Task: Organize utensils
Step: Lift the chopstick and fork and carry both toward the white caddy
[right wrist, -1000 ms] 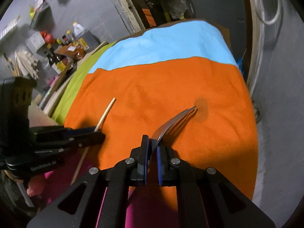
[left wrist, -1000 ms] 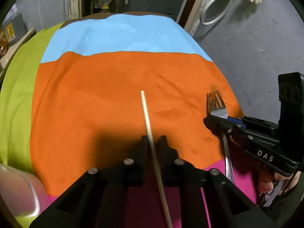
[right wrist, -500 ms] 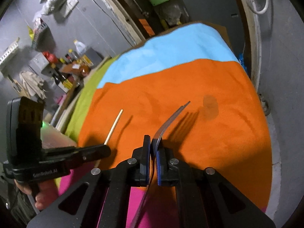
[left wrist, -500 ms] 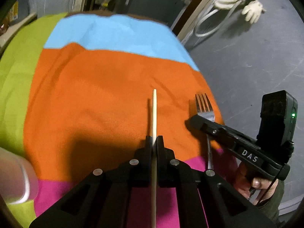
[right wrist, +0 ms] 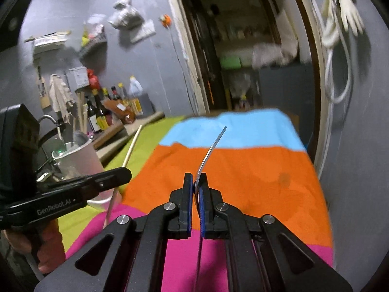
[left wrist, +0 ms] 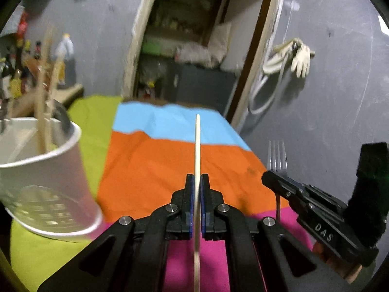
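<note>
My left gripper (left wrist: 197, 178) is shut on a pale wooden chopstick (left wrist: 197, 146) and holds it lifted, tip pointing forward above the cloth. My right gripper (right wrist: 196, 178) is shut on a metal fork (right wrist: 211, 148), tines up and away; the fork's tines (left wrist: 277, 155) also show in the left wrist view, to the right of the chopstick. A white utensil cup (left wrist: 41, 175) with several chopsticks and a spoon in it stands at the left, beside my left gripper; it also shows in the right wrist view (right wrist: 80, 163).
The table carries a cloth (left wrist: 170, 165) in orange, blue, green and magenta bands. A counter with bottles (right wrist: 109, 114) lies at the far left. A doorway (right wrist: 243, 48) and a grey wall with a hanging glove (left wrist: 300, 58) lie beyond.
Both grippers have risen off the cloth and tilted up, carrying the chopstick and the fork. The white cup has come into fuller view at the left.
</note>
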`<move>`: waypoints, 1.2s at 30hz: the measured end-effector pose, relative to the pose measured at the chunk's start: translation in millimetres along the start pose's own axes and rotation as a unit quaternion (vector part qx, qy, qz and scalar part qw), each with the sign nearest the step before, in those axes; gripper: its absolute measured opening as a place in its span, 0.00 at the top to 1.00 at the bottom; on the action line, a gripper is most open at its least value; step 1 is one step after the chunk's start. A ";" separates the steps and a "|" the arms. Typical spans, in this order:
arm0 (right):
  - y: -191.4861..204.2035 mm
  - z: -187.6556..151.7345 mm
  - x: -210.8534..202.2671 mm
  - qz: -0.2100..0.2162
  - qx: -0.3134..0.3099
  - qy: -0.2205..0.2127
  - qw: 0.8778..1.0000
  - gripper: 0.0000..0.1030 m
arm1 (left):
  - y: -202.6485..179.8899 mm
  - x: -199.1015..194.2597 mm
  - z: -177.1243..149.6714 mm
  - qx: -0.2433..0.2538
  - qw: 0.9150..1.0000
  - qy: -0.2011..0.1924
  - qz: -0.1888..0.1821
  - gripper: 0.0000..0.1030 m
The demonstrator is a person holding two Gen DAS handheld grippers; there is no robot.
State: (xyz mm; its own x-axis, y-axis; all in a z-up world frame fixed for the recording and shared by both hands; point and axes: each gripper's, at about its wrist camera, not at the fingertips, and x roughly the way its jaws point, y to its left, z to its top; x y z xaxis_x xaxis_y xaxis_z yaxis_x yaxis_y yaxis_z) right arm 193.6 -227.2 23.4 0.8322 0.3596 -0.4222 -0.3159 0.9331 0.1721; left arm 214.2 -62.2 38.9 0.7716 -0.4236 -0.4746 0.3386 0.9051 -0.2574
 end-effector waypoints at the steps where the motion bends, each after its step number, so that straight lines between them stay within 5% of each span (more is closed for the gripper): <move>1: 6.9 0.1 -3.7 -0.002 -0.009 -0.012 1.000 0.97 | -1.0 -6.0 -0.4 0.001 1.000 -0.012 0.003 0.98; 18: 71.5 25.0 -19.2 0.036 -0.034 -0.099 0.994 0.99 | 25.8 -77.1 11.4 -0.003 0.992 -0.125 0.015 0.98; 36: 132.9 101.7 -19.7 0.165 -0.003 -0.130 0.978 0.99 | 104.1 -142.0 70.6 -0.002 0.972 -0.227 0.067 0.98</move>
State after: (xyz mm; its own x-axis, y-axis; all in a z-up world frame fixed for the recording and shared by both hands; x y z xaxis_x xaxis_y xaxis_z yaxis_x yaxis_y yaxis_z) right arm 181.6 -111.3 145.1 0.7724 0.6264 -0.1048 -0.5878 0.7676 0.2555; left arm 177.9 94.9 138.9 0.9667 -0.2414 -0.0849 0.2177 0.9501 -0.2232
